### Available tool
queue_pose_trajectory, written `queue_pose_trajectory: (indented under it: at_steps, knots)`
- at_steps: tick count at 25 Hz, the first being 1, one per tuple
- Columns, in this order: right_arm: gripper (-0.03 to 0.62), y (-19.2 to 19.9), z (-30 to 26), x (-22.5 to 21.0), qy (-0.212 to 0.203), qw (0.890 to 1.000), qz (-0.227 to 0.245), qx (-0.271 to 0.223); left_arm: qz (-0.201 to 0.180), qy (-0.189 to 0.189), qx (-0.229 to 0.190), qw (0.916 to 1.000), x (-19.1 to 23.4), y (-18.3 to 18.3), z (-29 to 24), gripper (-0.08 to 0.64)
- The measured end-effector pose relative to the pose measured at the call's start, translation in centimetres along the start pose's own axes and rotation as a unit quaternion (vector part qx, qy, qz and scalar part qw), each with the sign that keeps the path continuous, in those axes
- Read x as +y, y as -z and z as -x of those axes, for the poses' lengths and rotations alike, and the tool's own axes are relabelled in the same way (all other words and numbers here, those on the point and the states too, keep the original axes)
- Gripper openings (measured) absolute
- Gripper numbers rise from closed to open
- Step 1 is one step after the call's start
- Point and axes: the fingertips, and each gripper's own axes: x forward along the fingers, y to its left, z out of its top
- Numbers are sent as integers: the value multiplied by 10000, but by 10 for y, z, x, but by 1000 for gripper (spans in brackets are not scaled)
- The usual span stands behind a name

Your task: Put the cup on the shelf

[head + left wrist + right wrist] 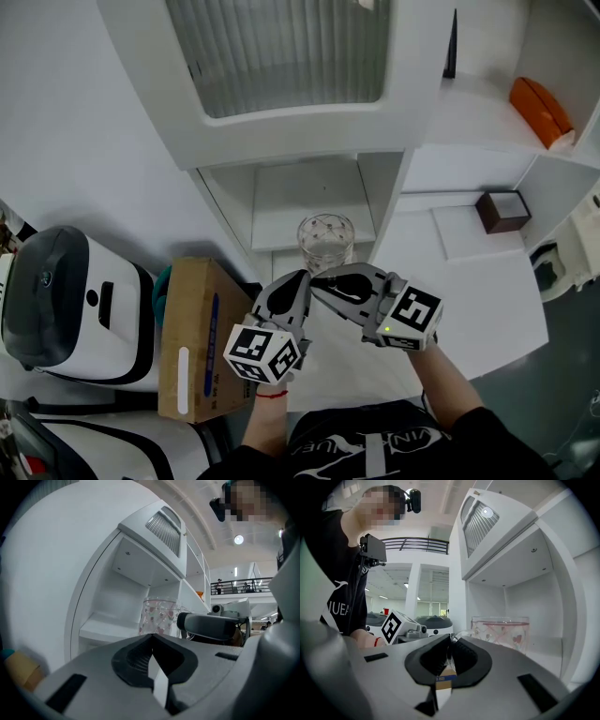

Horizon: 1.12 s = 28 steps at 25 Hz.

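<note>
At the shelf [300, 202], cup [325, 242] upright, mouth up, gripped by right hand-held gripper [313, 279]

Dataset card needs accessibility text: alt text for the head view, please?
Seen from above, a clear glass cup is at the front of a white shelf opening, with the right hand-held gripper shut on its handle. The left hand-held gripper is shut and empty beside it; a cardboard box lies at left.

The head view looks steeply down from above the white shelf unit [300, 202]; both gripper views sit low, close and nearly level, facing it. All three share the clear heart-printed glass cup [325, 242] at its front edge
</note>
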Motion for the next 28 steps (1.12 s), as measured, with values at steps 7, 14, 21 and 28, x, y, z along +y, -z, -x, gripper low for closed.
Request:
queue_pose_trajectory:
  at_steps: [7,14,21,28]
  knots:
    - [6,1,-6,-8,-125,9999,24,-31,-36,-193,-19,9998,9,-3,-4,8]
    - [6,1,-15,-16,-170,9998,45,-12,-60,-323,-35,9995,20,-5,-7,8]
    - [6,5,-20,-24,-189,9998,-17,-37,-10,-369,-30,9993,28,-4,-12,8]
    - [6,4,-26,-32,-216,9997,-68,-122,74,-385,-59,9992,37,-5,-18,8]
